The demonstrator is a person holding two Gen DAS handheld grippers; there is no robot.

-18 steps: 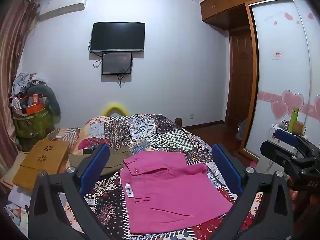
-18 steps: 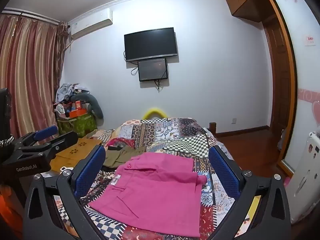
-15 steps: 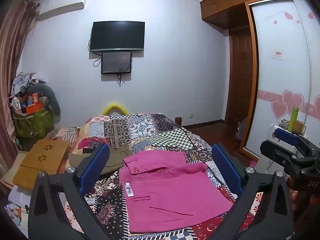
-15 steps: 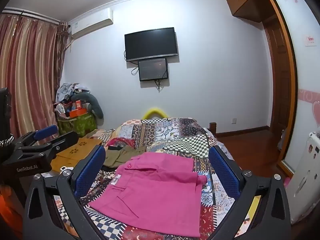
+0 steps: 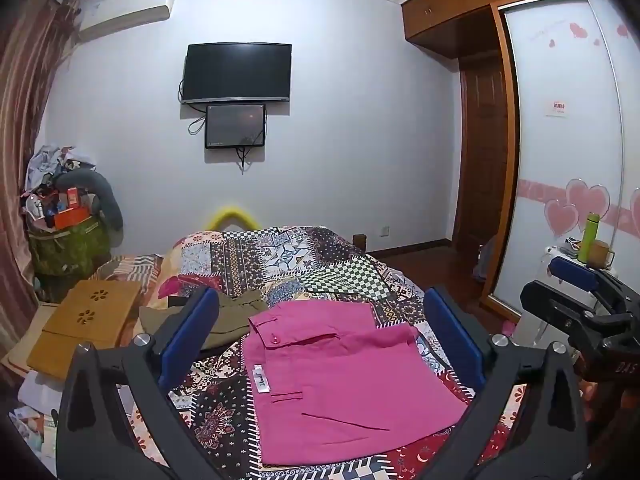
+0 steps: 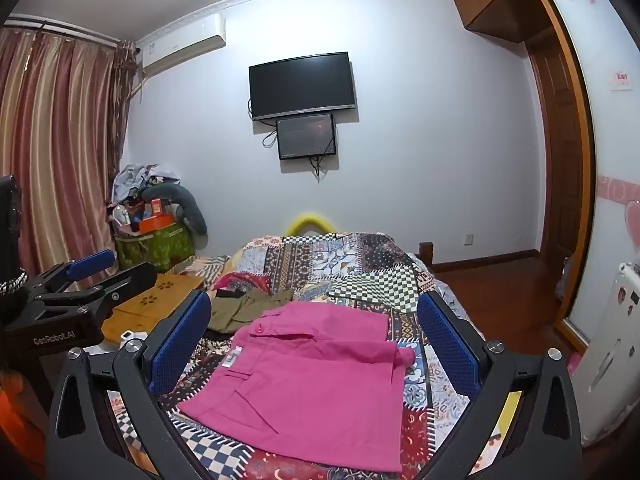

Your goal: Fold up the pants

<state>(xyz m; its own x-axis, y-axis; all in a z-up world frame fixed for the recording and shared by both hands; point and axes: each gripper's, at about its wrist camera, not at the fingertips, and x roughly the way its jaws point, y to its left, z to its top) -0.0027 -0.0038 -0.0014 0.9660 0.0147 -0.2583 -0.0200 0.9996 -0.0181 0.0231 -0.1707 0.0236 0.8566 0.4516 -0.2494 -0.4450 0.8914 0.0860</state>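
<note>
Blue-padded fingers of the left tool and right tool stand spread wide, holding nothing, above the bed. Folded pink pants lie flat on its patchwork quilt; olive garment lies just beyond.

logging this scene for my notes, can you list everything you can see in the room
pants: 1, magenta, folded flat on the quilt
quilt: 1, patchwork, covers the bed
olive garment: 1, behind the pants
lap desk: 1, tan wood, left of bed
TV: 1, black, on wall
small monitor: 1, under TV
air conditioner: 1, white, high on wall
curtains: striped, left
green bottle: 1, right
left gripper: open, above the pants
right gripper: open, above the pants
</note>
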